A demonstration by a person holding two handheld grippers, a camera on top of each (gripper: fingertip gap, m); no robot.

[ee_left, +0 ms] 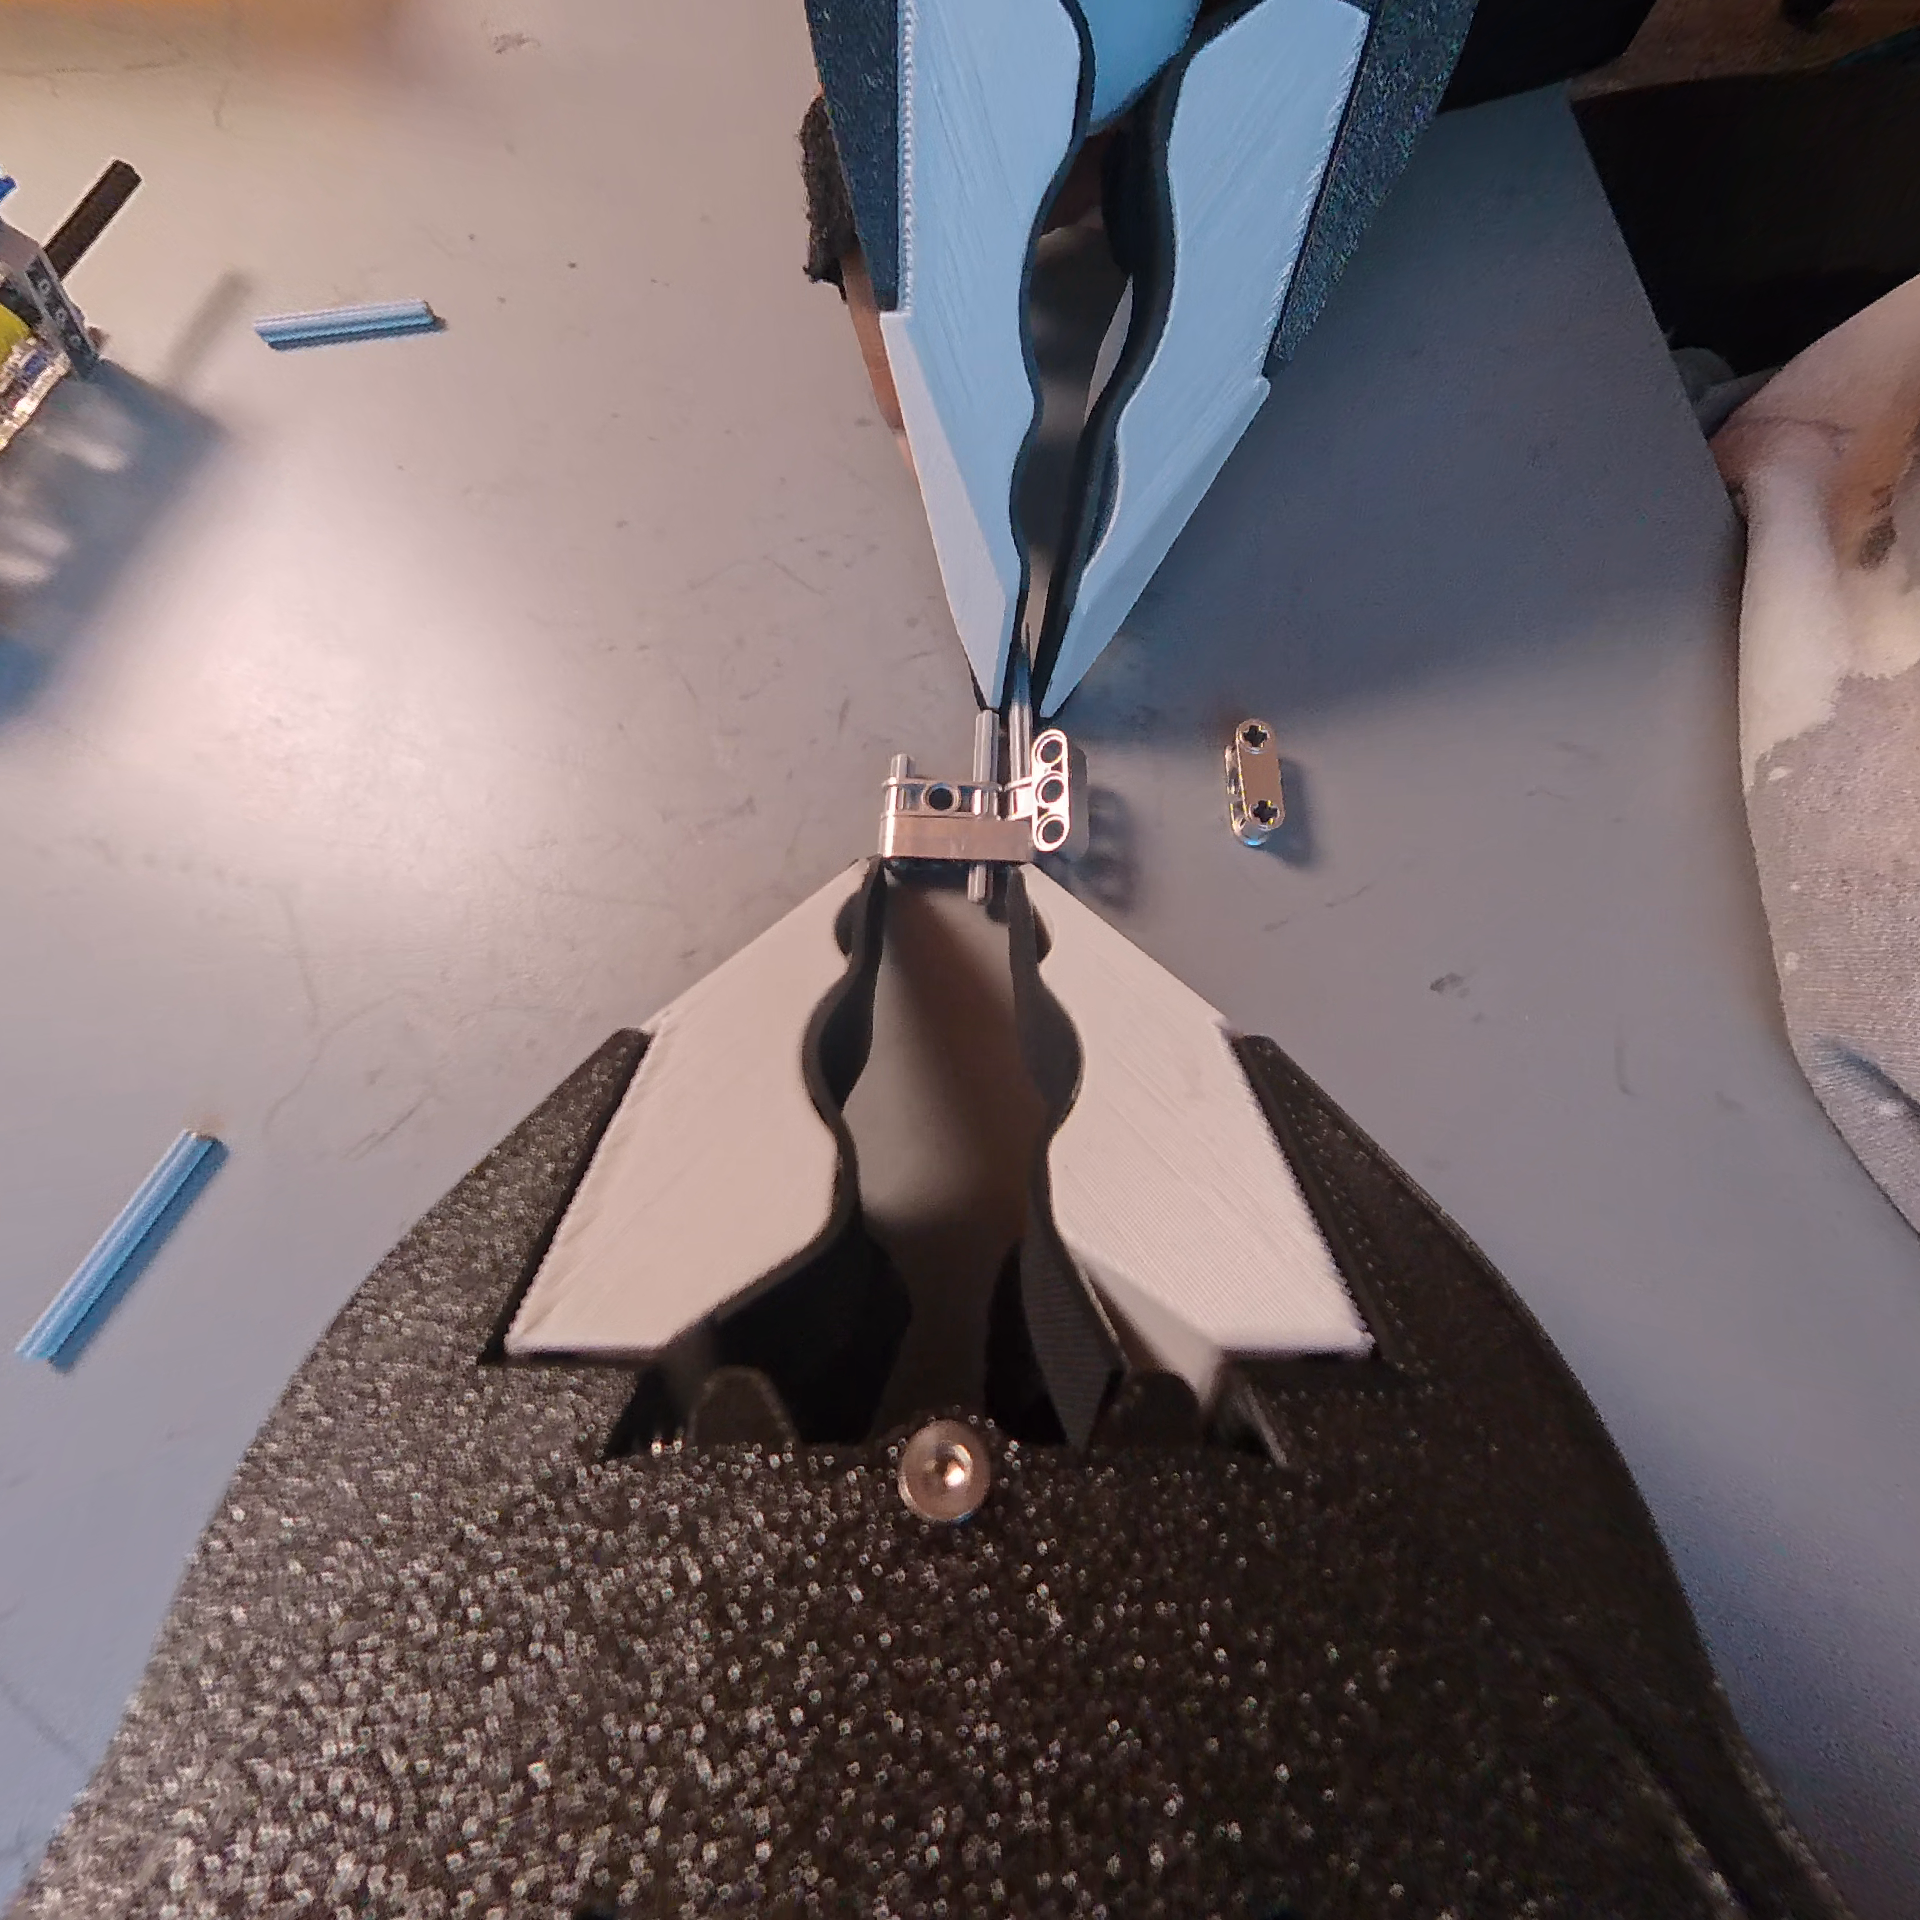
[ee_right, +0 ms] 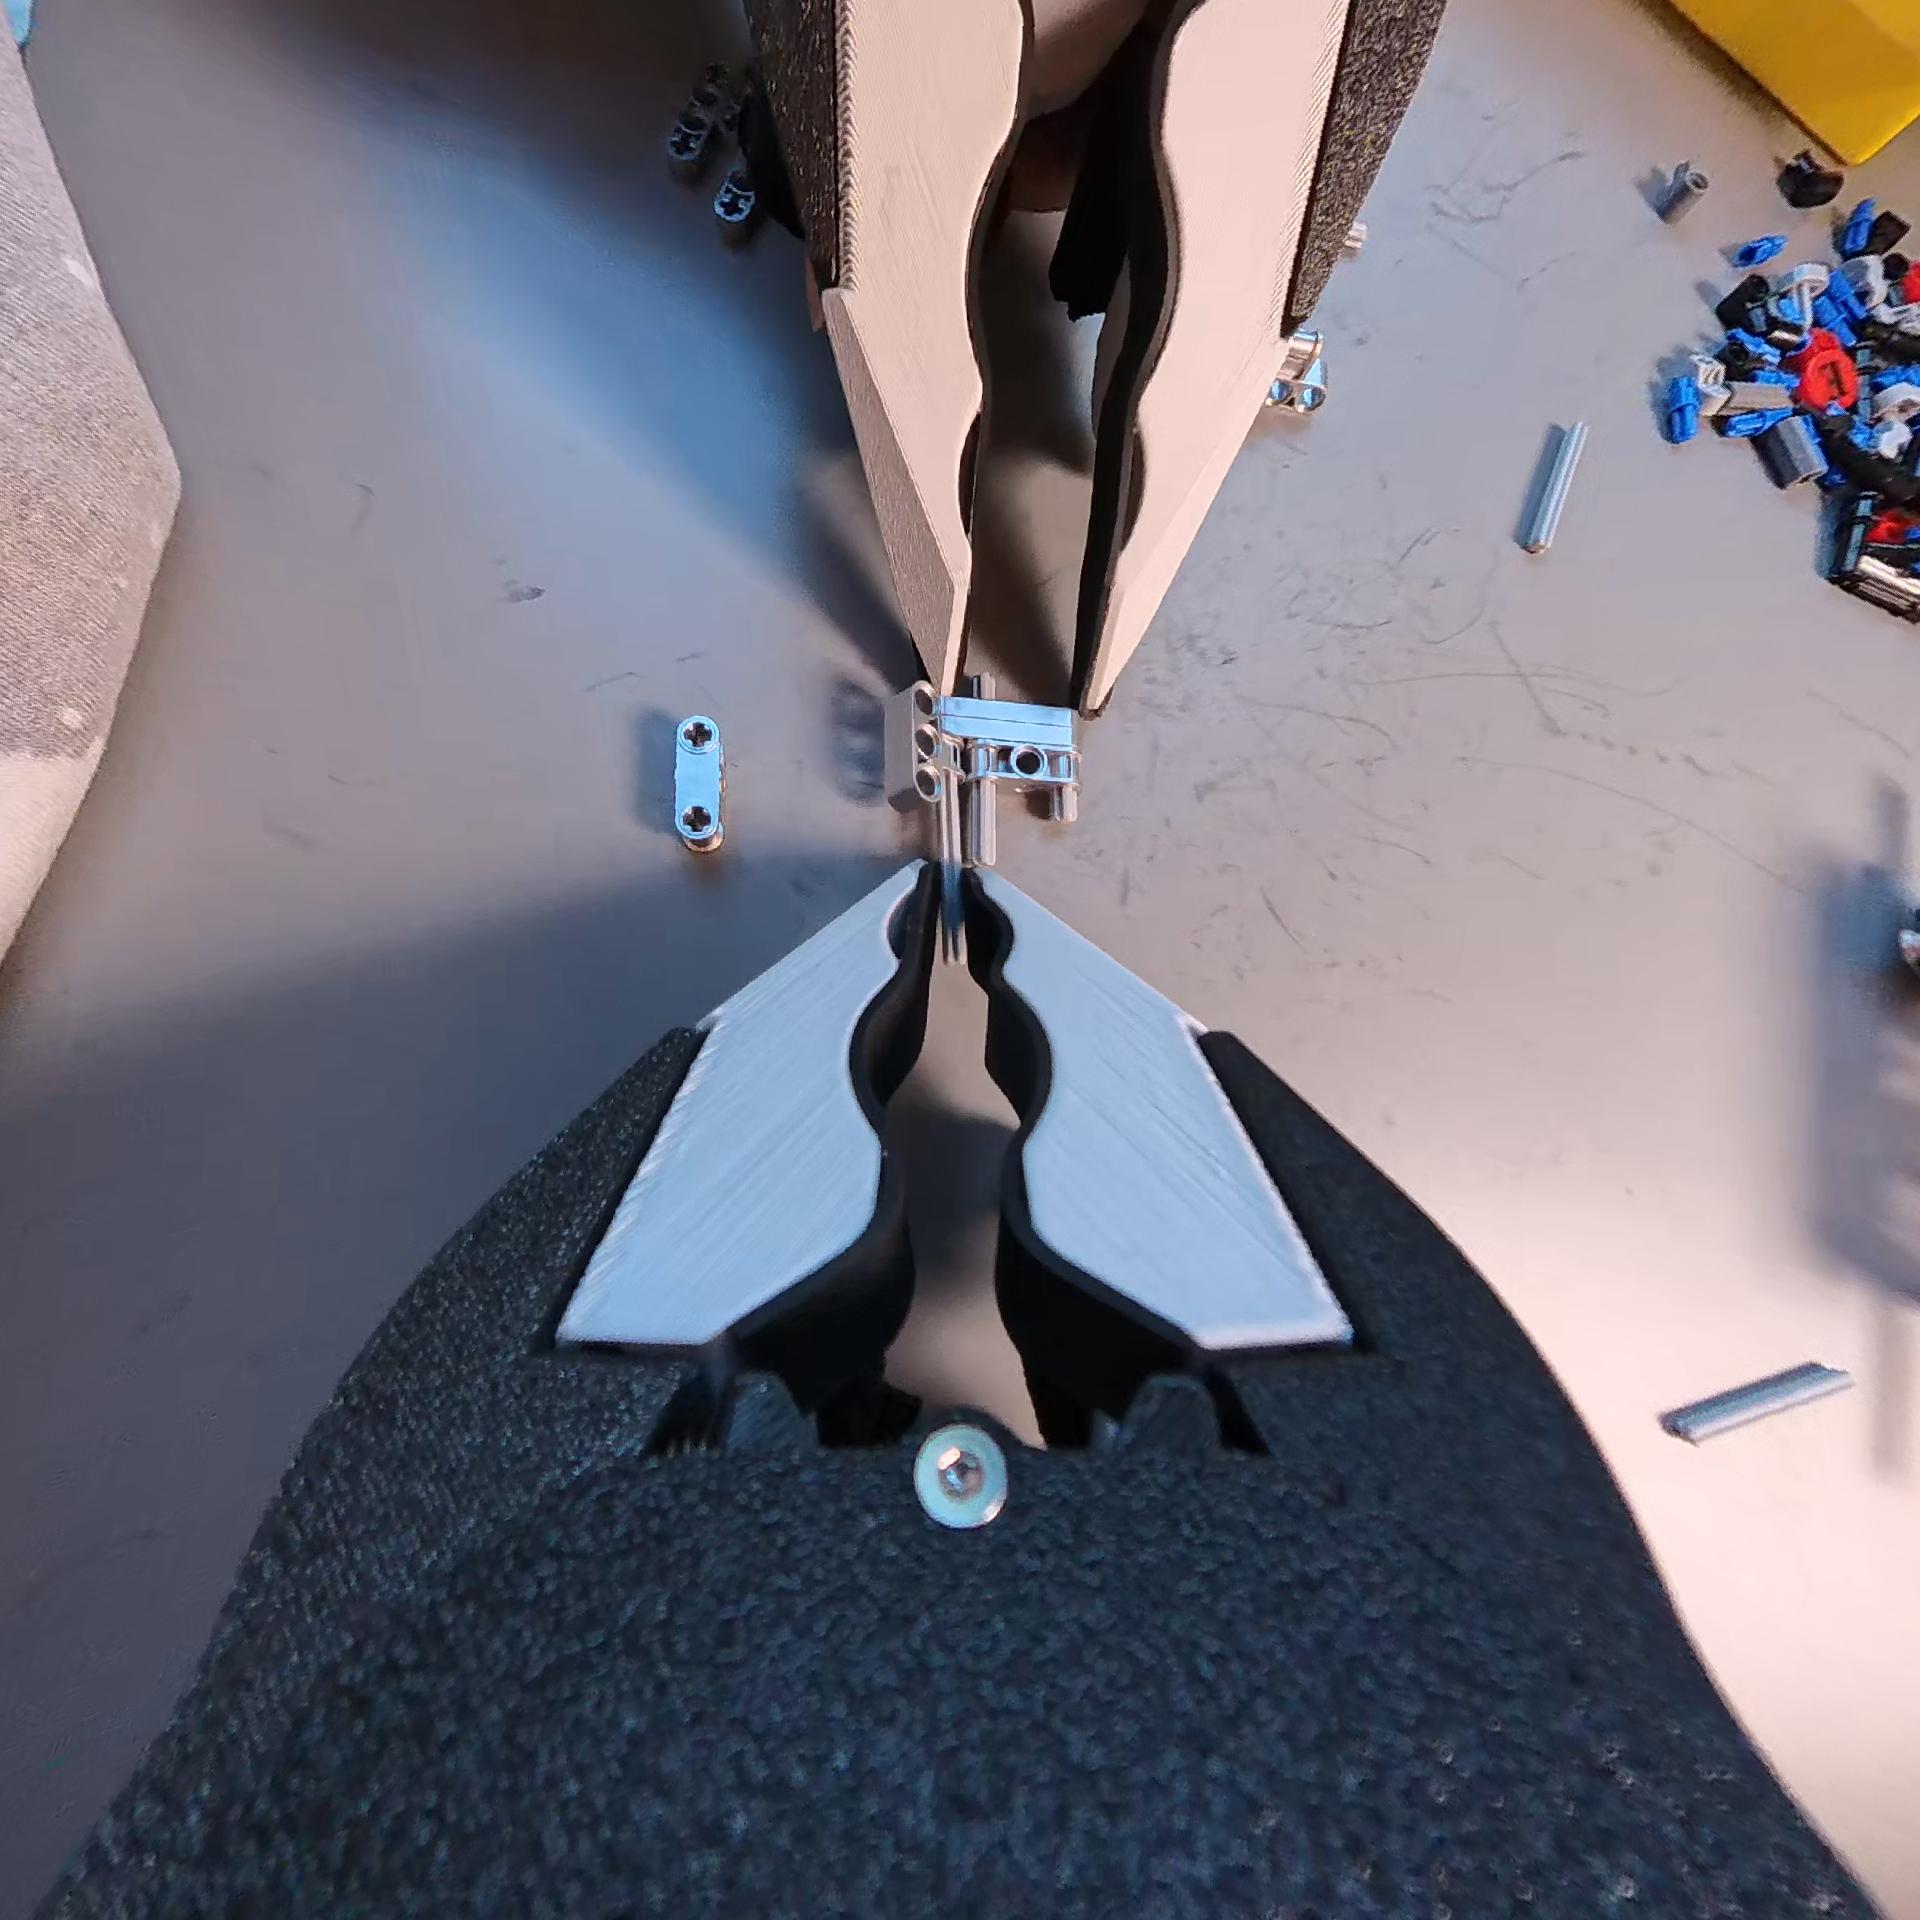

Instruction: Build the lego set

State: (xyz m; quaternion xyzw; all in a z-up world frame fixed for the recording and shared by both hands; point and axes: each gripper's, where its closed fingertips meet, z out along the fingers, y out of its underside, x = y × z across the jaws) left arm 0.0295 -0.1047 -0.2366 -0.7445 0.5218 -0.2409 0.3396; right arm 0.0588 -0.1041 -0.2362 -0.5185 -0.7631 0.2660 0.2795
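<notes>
A small grey assembly of toy beams and pins [ee_left: 961, 812] hangs just above the grey table [ee_left: 520, 727]. My left gripper [ee_left: 951, 868] is shut on its flat beam from the near side; it also shows in the right wrist view [ee_right: 1018, 691]. My right gripper [ee_right: 948, 881] is shut on a thin grey axle [ee_right: 949, 844] whose far end meets the assembly [ee_right: 997, 750] beside its three-hole beam. In the left wrist view the right gripper [ee_left: 1023, 701] comes in from the top. A loose two-hole grey beam [ee_left: 1257, 781] [ee_right: 698, 781] lies on the table beside the assembly.
Loose axles lie on the table [ee_left: 348, 324] [ee_left: 120, 1247] [ee_right: 1553, 483] [ee_right: 1756, 1397]. A pile of blue, red, black and grey pieces [ee_right: 1808, 384] and a yellow bin [ee_right: 1829, 62] lie at the far right. A small built model [ee_left: 42, 312] stands far left. Grey cloth [ee_left: 1829, 727] borders the table. My left and right fingertips are right by each other.
</notes>
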